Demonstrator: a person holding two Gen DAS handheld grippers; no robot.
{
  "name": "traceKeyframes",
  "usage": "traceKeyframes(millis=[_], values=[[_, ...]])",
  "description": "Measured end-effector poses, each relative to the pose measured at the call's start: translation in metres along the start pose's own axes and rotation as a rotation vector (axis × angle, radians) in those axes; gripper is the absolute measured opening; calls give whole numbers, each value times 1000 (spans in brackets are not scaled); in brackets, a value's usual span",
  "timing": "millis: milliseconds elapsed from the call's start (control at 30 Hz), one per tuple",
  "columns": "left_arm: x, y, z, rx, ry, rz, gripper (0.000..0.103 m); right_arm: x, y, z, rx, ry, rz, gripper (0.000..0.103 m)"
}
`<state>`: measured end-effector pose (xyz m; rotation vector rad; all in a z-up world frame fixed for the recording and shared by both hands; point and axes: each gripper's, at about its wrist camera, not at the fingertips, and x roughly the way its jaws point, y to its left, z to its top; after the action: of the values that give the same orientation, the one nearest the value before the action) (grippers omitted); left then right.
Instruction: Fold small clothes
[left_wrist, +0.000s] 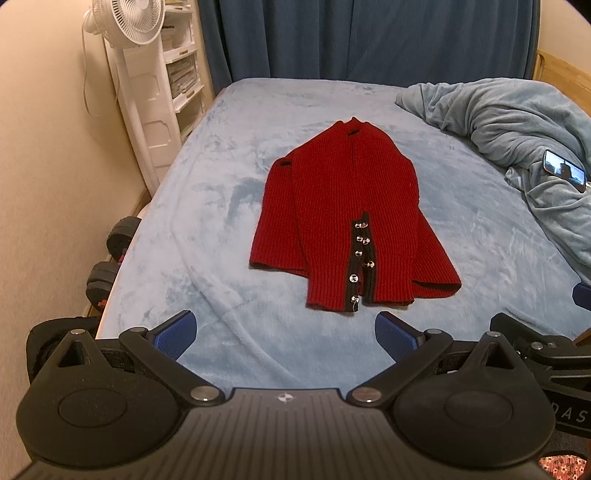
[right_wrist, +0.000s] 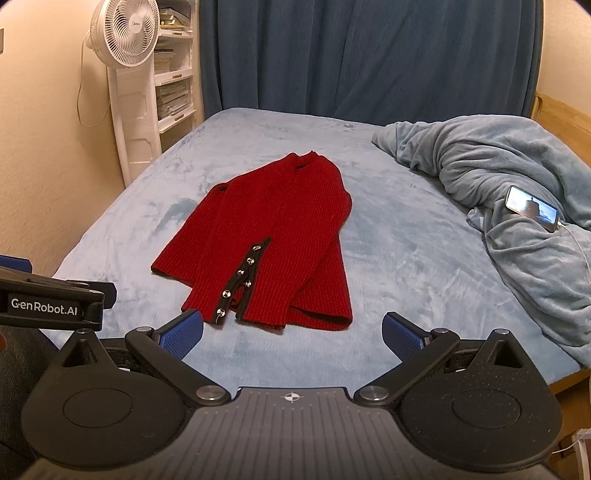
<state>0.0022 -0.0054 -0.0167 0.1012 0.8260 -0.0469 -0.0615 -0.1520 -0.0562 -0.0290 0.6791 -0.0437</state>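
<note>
both jaws spread wide, empty, red cardigan (left_wrist: 343, 218) just ahead on bed (left_wrist: 207, 229)

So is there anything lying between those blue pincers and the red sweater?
Nothing: in both wrist views only bare blue bedsheet separates the open left gripper and right gripper from the red cardigan.

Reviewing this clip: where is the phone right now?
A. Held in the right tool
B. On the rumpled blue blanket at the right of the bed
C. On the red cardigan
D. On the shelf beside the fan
B: the phone lies screen-up on the bunched blue blanket, apart from the red cardigan; both the left tool and right tool are open and hold nothing.
</note>
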Motion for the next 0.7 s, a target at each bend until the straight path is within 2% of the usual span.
traceKeyframes(millis=[700], values=[[15, 3, -1, -5, 45, -11, 103, 11, -3, 5, 10, 35, 13, 102]])
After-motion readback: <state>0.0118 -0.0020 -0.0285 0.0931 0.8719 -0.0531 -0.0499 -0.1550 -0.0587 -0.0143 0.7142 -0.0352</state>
